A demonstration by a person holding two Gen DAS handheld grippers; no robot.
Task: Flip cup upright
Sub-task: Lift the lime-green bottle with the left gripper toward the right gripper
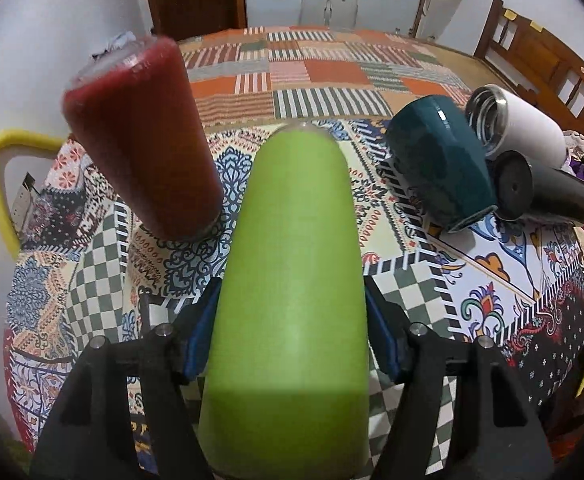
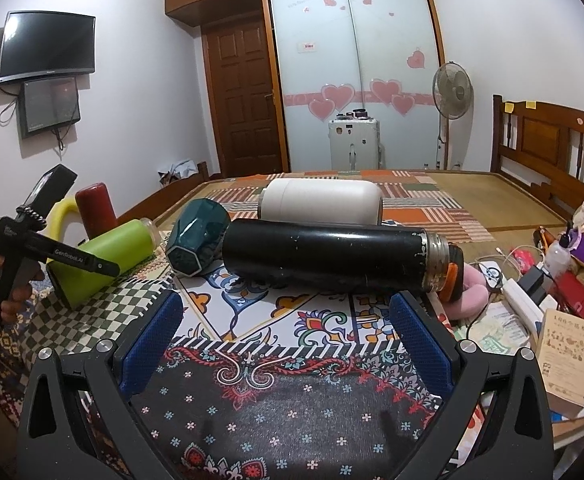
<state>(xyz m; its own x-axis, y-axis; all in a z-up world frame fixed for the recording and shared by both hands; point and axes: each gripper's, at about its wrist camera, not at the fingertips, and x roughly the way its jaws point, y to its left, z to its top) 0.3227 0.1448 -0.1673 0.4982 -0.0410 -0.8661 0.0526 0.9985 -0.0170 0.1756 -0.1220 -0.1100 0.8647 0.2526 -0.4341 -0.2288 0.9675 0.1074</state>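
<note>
My left gripper (image 1: 289, 332) is shut on a green cup (image 1: 292, 280), its blue pads on both sides; the cup lies tilted along the fingers, its clear end pointing away. In the right wrist view the green cup (image 2: 107, 256) leans with its base low on the table, held by the left gripper (image 2: 79, 262). My right gripper (image 2: 285, 340) is open and empty above the patterned tablecloth (image 2: 292, 400), in front of a black flask (image 2: 328, 256) that lies on its side.
A red cup (image 1: 139, 136) stands left of the green one. A teal cup (image 1: 440, 160), a white tumbler (image 1: 520, 124) and the black flask (image 1: 540, 188) lie on their sides at the right. Clutter, a book (image 2: 568, 360) and cables sit at the right table edge.
</note>
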